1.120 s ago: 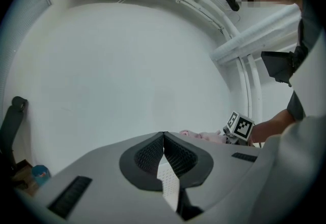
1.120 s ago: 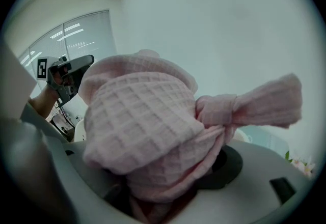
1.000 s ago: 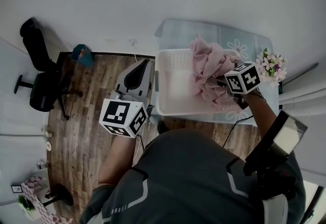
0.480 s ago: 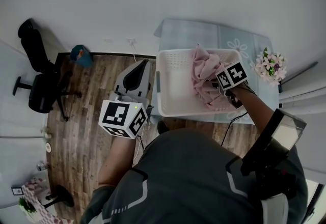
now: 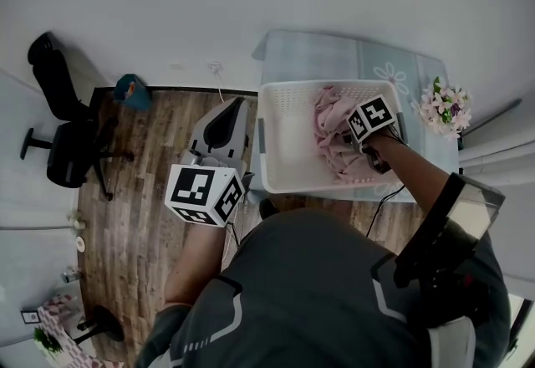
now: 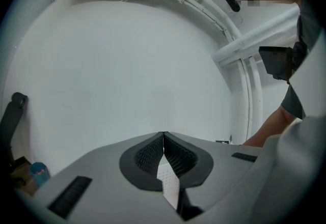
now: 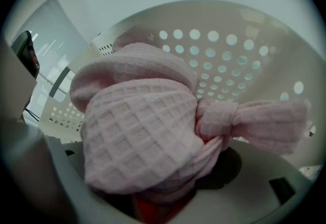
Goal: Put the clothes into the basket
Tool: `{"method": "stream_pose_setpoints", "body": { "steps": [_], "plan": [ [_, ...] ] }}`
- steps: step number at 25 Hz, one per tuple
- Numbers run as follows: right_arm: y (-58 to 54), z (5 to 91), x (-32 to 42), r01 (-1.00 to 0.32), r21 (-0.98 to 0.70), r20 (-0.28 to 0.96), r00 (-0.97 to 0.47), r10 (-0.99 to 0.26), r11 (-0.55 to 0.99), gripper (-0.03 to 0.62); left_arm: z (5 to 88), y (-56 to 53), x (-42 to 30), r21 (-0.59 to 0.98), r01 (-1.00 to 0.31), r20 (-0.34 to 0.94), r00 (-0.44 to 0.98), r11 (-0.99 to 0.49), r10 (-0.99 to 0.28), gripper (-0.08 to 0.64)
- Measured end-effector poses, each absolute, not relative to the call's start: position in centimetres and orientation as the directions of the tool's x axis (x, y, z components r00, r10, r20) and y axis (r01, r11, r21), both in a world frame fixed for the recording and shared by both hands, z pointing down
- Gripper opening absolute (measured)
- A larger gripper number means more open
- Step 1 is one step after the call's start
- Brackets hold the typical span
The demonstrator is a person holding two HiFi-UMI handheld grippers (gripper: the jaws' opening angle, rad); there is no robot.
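Right gripper (image 5: 352, 136) jaws wide, clamped on bunched pink cloth (image 5: 328, 120), low inside white basket (image 5: 284, 99) at 1 o'clock; cloth fills basket's 3 o'clock half. Left gripper (image 6: 163, 135) at 8 o'clock, jaws pressed together, empty.

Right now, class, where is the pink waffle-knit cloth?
In the head view, the pink waffle-knit cloth sits in the right half of the white laundry basket on the table, bunched in the right gripper.

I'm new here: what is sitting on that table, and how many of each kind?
white basket: 1
pink cloth bundle: 1, lying inside the basket
flower bunch: 1
Total: 3
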State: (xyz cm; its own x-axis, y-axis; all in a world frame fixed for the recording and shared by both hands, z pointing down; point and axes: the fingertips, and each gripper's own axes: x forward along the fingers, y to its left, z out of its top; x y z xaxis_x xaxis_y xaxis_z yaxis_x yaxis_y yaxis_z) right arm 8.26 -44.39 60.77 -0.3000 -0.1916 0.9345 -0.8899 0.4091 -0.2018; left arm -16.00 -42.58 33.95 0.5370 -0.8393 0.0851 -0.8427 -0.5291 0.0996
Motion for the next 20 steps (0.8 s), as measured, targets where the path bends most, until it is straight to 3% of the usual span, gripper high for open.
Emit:
{"method": "stream_pose_setpoints", "body": {
  "steps": [20],
  "plan": [
    [-45.6, 67.3, 8.4, -0.916, -0.202, 0.958, -0.259, -0.127, 0.347, 0.379, 34.7, -42.4, -15.1, 0.090, -0.860, 0.117, 0.510, -0.502, -0.852, 0.011]
  ]
}}
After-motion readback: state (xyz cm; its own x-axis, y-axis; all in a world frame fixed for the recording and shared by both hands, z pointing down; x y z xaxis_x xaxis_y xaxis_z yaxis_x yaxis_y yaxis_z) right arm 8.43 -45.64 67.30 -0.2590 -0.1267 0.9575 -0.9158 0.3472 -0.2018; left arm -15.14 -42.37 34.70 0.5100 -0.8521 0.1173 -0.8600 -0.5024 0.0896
